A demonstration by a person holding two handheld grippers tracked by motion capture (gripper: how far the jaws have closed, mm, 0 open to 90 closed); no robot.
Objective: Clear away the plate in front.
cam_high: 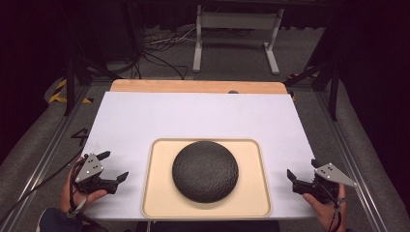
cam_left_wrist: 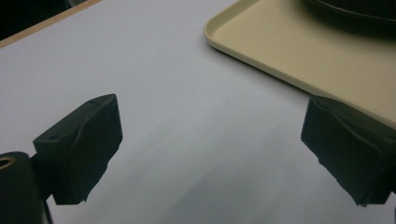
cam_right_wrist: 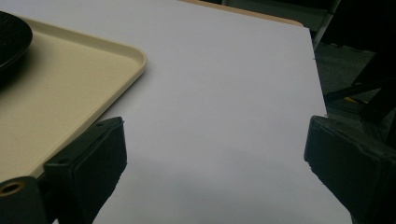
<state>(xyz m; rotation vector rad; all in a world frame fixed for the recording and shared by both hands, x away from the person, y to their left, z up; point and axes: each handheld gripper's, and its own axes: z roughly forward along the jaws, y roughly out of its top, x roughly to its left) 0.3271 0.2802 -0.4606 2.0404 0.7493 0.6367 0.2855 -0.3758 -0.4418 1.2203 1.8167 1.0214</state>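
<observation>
The dark domed lid (cam_high: pixel 205 170) sits centred on the beige tray (cam_high: pixel 157 193), round, with no long axis. The left gripper (cam_high: pixel 110 166) waits at its 9 o'clock, the right gripper (cam_high: pixel 301 175) at 3 o'clock, about equally near, jaws of both spread wide and empty over the white table (cam_high: pixel 193 116).

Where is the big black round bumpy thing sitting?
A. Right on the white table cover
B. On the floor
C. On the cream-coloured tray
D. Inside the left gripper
C. The black, round, rough-textured dome rests in the middle of the cream-coloured rectangular plastic tray, while the left gripper and right gripper sit open on either side of the tray, touching nothing.
</observation>
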